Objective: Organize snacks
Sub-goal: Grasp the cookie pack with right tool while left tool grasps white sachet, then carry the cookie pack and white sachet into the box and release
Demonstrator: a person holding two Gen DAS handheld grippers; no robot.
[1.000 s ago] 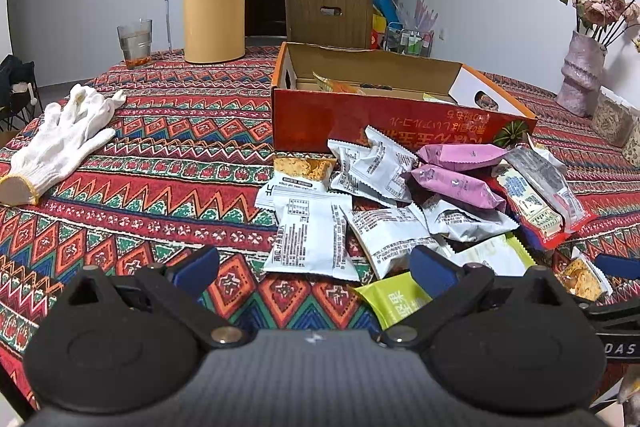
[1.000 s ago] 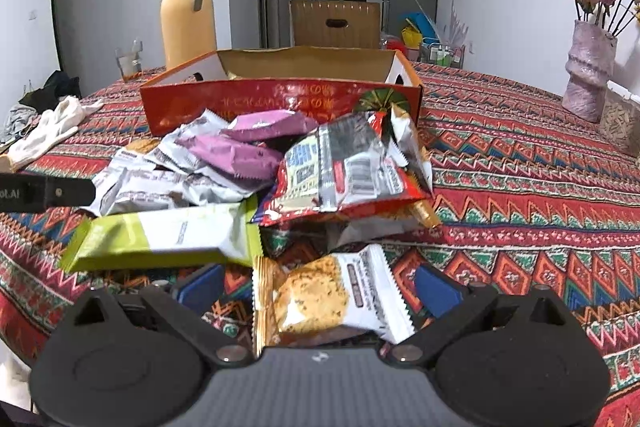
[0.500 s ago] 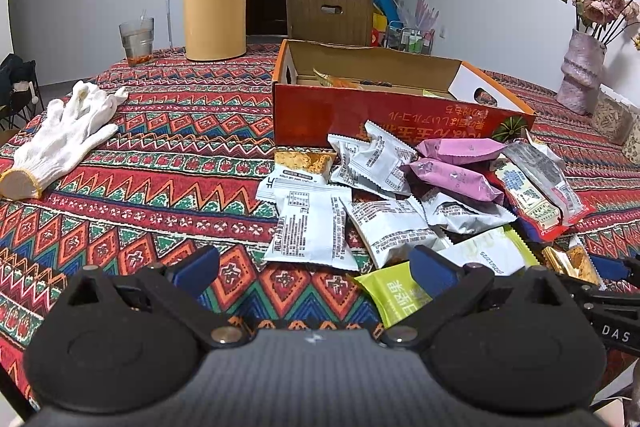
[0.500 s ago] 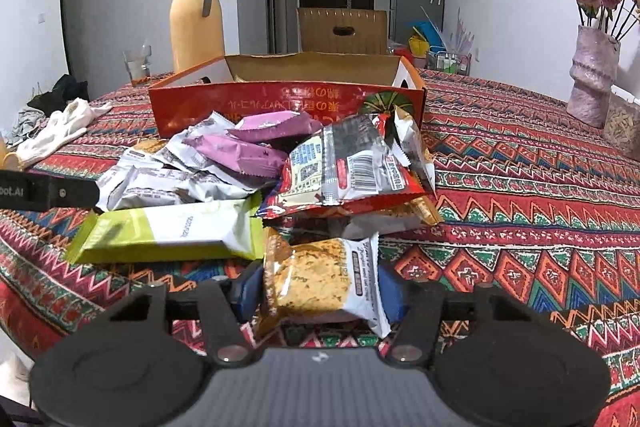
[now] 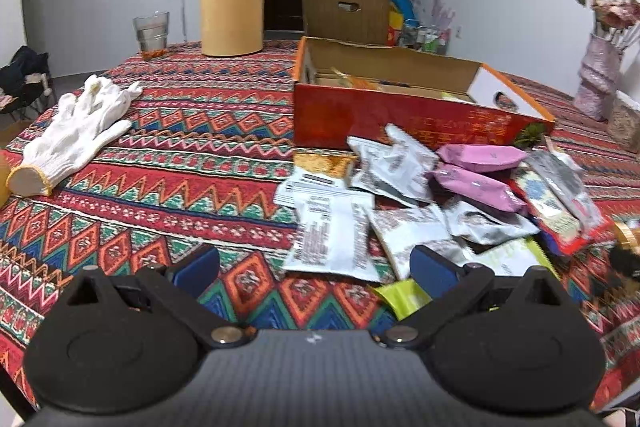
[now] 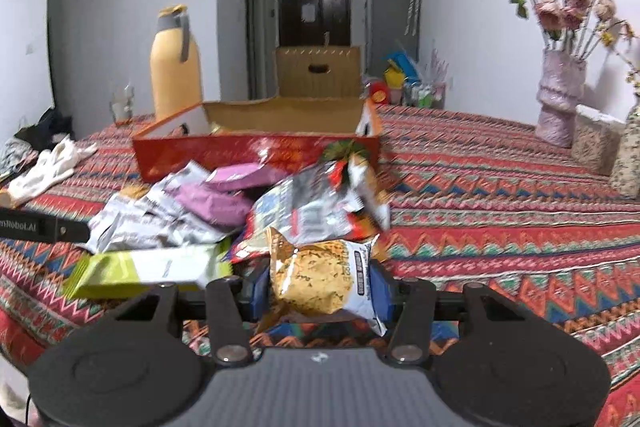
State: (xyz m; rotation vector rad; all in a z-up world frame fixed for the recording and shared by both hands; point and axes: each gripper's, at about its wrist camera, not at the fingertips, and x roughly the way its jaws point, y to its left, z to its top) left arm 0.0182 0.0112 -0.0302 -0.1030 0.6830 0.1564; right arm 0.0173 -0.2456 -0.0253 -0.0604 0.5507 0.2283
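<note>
On the left gripper (image 6: 44, 227), white lettering reads "Robot.AI" (partly cut off).

The red box (image 6: 256, 157) shows only its near wall and rim in the right wrist view; its contents are hidden. Printing on the silver packets (image 5: 332, 231) is blurred and unreadable. The green packet (image 5: 404, 297) is partly covered by the left gripper's (image 5: 314, 267) right finger. The cracker packet's (image 6: 320, 277) lower end is hidden behind the right gripper (image 6: 320, 291) body. The flowers (image 5: 612, 3) are cut off at the right edge.
</note>
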